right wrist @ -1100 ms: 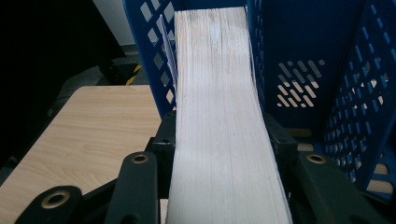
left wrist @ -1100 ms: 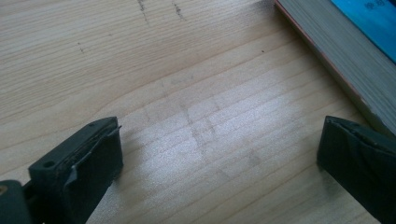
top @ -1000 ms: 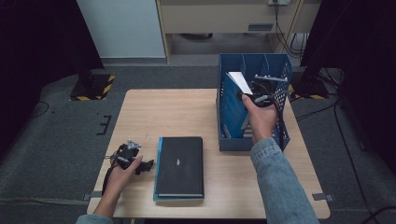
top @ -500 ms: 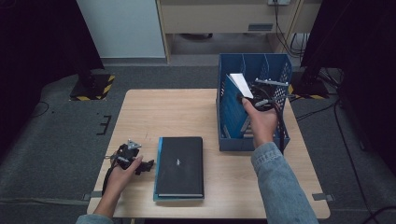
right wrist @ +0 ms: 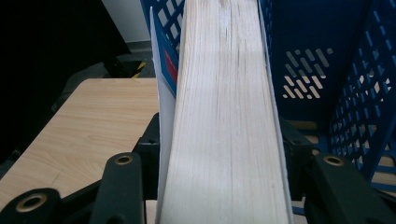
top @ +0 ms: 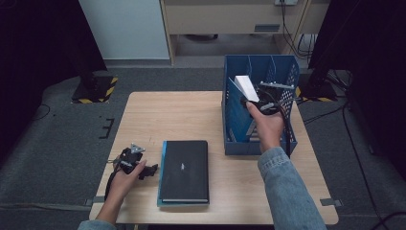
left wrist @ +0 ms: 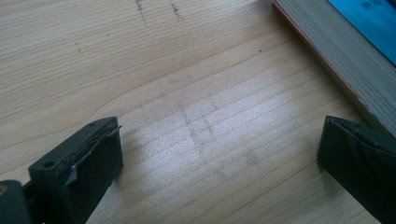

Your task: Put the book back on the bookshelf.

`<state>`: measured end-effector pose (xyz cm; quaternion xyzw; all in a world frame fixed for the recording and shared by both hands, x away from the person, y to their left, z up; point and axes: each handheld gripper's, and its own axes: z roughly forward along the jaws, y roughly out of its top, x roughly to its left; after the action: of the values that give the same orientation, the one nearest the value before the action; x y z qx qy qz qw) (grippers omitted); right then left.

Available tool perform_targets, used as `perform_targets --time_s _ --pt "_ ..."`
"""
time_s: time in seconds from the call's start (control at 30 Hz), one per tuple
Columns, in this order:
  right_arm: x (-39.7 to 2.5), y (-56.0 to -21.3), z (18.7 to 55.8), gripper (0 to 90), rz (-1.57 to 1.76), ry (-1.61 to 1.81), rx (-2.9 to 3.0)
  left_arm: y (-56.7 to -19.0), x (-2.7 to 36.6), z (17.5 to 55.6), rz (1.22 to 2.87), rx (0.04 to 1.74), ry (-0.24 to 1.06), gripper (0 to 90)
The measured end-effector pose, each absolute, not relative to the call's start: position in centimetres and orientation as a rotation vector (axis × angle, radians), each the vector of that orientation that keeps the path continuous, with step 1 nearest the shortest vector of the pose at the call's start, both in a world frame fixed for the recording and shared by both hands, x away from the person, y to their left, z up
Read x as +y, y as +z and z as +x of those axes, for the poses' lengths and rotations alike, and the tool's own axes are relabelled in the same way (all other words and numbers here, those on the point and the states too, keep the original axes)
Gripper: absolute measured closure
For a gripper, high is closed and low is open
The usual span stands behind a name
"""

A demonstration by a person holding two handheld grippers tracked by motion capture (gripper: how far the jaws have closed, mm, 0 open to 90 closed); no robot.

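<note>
Our right gripper (top: 258, 98) clamps a thick white-paged book (right wrist: 224, 112) over the blue perforated plastic file rack (top: 287, 76); our left gripper (left wrist: 219, 172) rests released, black hardcover book (top: 184, 170) just beside.

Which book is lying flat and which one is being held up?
The black book lies flat on the table. The other book is clamped in the right gripper, over the blue file box.

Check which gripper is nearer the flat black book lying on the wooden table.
Left. The left gripper rests on the table just beside the black book; the right gripper holds a white-paged book over the blue bin.
</note>
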<state>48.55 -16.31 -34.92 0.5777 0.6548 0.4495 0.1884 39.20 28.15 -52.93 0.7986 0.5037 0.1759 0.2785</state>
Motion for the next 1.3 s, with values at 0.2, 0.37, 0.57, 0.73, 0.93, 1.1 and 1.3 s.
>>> perform_targets --time_s 0.2,0.37,0.57,0.73,0.93,1.1,1.3 --pt "-16.1 -34.83 48.69 46.5 1.612 1.248 1.864 -52.93 28.13 39.19 2.144 1.351 0.472 0.0" --pt "-16.15 -34.63 48.87 46.3 1.618 1.236 1.879 -52.93 28.12 39.19 2.144 1.35 0.472 0.0" --pt "-16.1 -34.4 49.09 46.2 1.618 1.22 1.893 -52.92 28.11 39.2 2.145 1.349 0.471 0.0" --pt "-16.01 -34.33 49.13 46.2 1.621 1.213 1.893 -52.93 28.08 39.2 2.145 1.348 0.471 0.0" --pt "-15.96 -34.33 49.06 45.7 1.601 1.199 1.891 -52.92 28.07 39.21 2.146 1.347 0.47 0.0" --pt "-15.94 -34.36 49.08 44.6 1.594 1.2 1.893 -52.93 28.05 39.19 2.147 1.346 0.47 0.0" --pt "-16.03 -34.39 49.15 42.9 1.597 1.218 1.906 -52.92 28.05 39.2 2.147 1.346 0.47 0.0"
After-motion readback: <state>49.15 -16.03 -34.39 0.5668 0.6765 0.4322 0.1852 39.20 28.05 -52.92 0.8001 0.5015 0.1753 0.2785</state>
